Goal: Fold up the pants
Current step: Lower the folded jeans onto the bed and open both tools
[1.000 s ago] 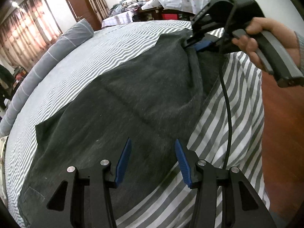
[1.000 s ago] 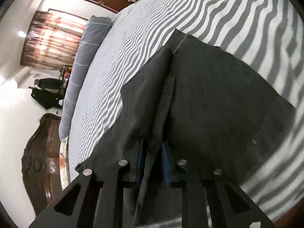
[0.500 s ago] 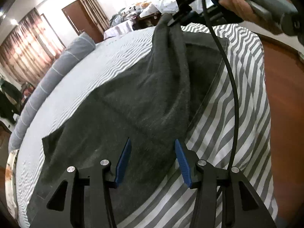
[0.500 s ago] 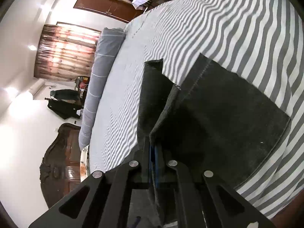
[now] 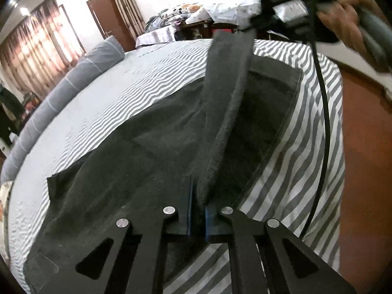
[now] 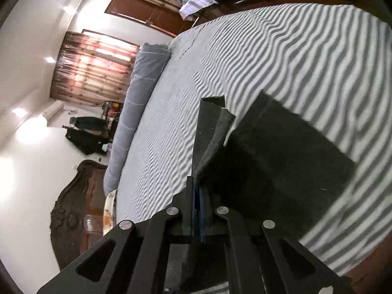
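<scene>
Dark grey pants [image 5: 152, 152] lie spread across a grey-and-white striped bed [image 5: 152, 83]. My left gripper [image 5: 198, 210] is shut on a raised ridge of the pants' fabric near the bed's front edge. That ridge runs taut up to the right gripper [image 5: 257, 19], held by a hand at the top right and pinching the far end. In the right wrist view my right gripper [image 6: 197, 193] is shut on a lifted fold of the pants [image 6: 281, 161]; the lower leg stays flat on the bed [image 6: 294, 56].
A long grey bolster [image 5: 66, 93] lies along the bed's far side. A black cable [image 5: 323, 127] hangs over the bed's right edge above a brown floor [image 5: 362, 171]. Cluttered furniture with clothes [image 5: 186, 14] stands behind the bed; a carved wooden headboard [image 6: 73, 210] is at the left.
My left gripper has closed on the pants' fabric. The right gripper has lifted its end of the pants higher, pulling the fold taut between the two grippers.
</scene>
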`<action>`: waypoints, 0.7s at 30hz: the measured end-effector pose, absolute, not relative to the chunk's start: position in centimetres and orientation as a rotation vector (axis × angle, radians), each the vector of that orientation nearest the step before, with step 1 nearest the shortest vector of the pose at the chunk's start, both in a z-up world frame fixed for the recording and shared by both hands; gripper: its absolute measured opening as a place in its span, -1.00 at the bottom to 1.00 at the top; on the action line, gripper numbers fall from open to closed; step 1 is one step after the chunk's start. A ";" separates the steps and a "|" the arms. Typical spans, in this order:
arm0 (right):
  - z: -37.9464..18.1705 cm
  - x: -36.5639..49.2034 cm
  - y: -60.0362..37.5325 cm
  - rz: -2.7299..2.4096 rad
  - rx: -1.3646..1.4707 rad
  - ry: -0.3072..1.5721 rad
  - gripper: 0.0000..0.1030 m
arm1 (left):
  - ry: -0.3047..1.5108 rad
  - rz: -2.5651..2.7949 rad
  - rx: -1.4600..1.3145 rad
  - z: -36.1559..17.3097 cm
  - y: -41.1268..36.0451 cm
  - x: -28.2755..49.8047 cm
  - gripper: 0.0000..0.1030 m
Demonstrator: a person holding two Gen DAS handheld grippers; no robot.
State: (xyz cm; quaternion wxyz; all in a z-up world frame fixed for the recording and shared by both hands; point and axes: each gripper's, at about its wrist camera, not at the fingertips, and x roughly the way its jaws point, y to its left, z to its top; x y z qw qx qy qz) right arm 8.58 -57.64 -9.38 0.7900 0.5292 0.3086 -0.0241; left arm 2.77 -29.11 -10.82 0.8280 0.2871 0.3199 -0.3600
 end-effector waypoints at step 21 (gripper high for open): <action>-14.4 3.9 -61.3 -0.312 1.108 0.747 -0.92 | 0.817 -0.882 0.666 -12.2 -30.6 2.4 -0.73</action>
